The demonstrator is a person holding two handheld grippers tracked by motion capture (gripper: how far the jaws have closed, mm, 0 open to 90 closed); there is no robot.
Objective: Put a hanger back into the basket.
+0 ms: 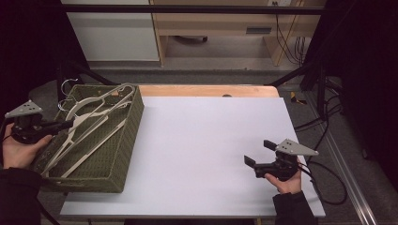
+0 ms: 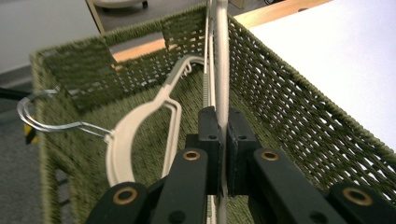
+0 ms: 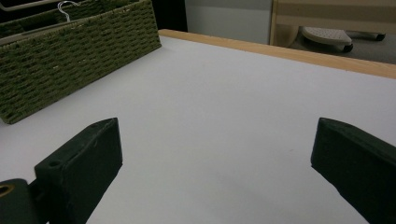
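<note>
While my left gripper [image 2: 223,140] has its jaws pinched tight on a hanger bar [image 2: 222,70], that bar runs straight away from the jaws, long axis in line with the gripper and up toward the far wall of the basket [image 2: 299,107]. So the pull has to go along or up, not sideways; the basket's right wall sits just beside the bar. In the high view the left gripper [image 1: 51,125] is at the basket's left rim; the right gripper [image 1: 257,154] is well apart on the white board [image 1: 206,140], jaws spread wide, nothing between them. Left hand is clearly the nearer one. Count: one basket, and I make out about three pale hangers [image 1: 94,119] stacked in it, hooks overlapping at the far left corner, so I can't be sure. A second hanger [image 2: 140,126] lies left of the gripped one.
</note>
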